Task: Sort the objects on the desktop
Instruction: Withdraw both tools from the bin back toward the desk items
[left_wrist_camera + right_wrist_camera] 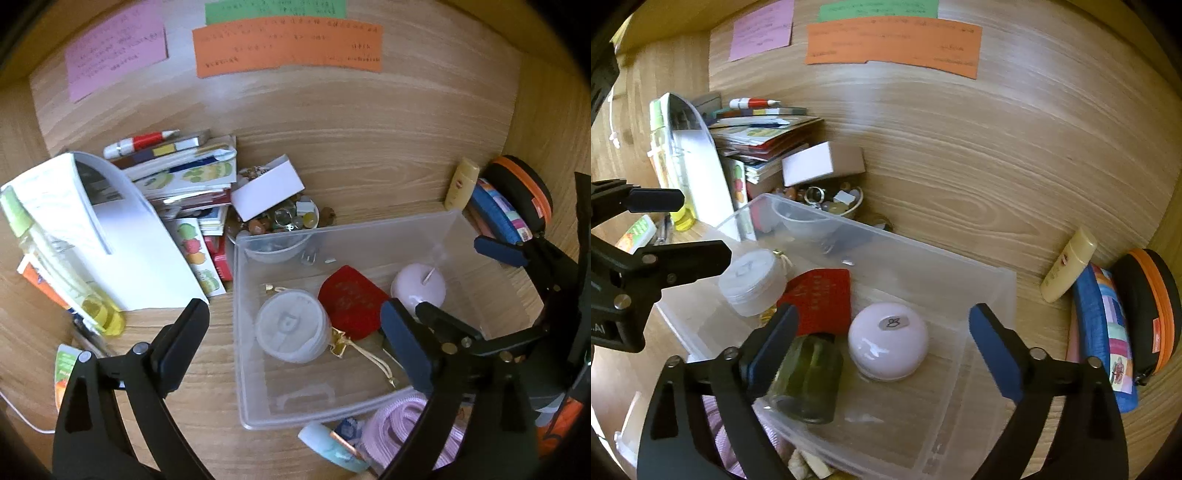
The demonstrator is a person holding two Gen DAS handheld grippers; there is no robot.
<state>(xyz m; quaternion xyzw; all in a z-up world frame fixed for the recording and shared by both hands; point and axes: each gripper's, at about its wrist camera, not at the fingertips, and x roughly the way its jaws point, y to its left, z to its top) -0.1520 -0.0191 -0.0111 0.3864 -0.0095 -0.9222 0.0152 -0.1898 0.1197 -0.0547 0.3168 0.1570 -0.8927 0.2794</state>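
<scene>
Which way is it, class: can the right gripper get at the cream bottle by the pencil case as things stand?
Probably yes. The right gripper is open over the bin; the cream bottle lies uncovered on the desk, just beyond the bin.

Left claw [295,343] wide open, empty, poised over clear plastic bin [354,236] on wooden tabletop [369,147]. Inside bin: white round jar [291,328], red card [351,299], pale pink round candle [419,286], gold cord [365,354]. Right claw [495,249] at bin's right edge, state unclear. Left of bin: book stack [184,173], white sheet [125,236], yellow bottle [74,273]. Small bowl of beads [280,218] behind bin, white box [267,190] on top. Orange paper [288,46] on far wall.
</scene>
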